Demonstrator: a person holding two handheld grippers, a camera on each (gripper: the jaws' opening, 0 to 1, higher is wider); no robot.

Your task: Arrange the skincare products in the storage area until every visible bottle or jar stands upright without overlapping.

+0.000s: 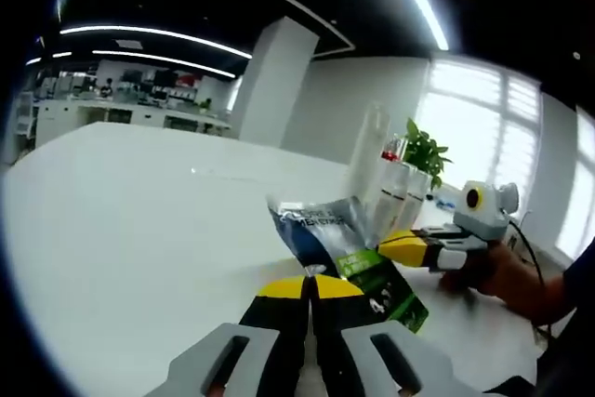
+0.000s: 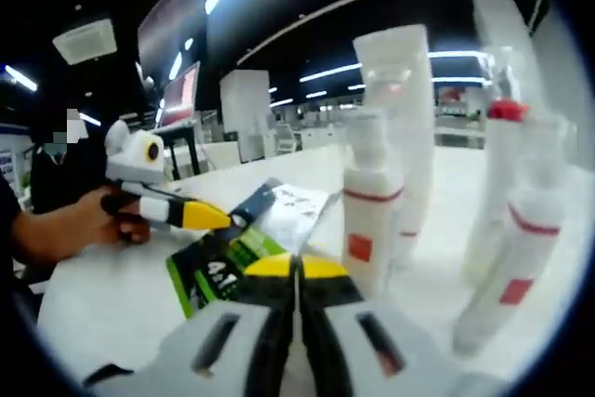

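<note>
Counting the items first, we find one flat sachet [image 2: 244,246] with a green and black lower half and a blue and white upper half, plus several upright white containers. In the right gripper view we count a pump bottle [image 2: 374,202] with a red band and red square, a tall white tube [image 2: 402,99] behind it, a red-capped bottle [image 2: 500,174] and a fourth bottle [image 2: 525,258] with a red stripe at the right edge. In the left gripper view the same group [image 1: 395,188] stands beside a potted plant [image 1: 426,151], blurred, so we cannot count it there.

The sachet lies on the white table [image 1: 139,230], just ahead of both grippers and beside the pump bottle. The left gripper [image 1: 309,287] has its yellow tips closed together, and we cannot tell whether they pinch the sachet edge. The right gripper [image 2: 297,267] likewise shows its tips together over the sachet; a grip cannot be confirmed.

Open tabletop extends widely on the side away from the bottles. The sachet's near end is hidden behind the jaws, and its print is unreadable. A hand [image 1: 493,271] holds the right gripper.
</note>
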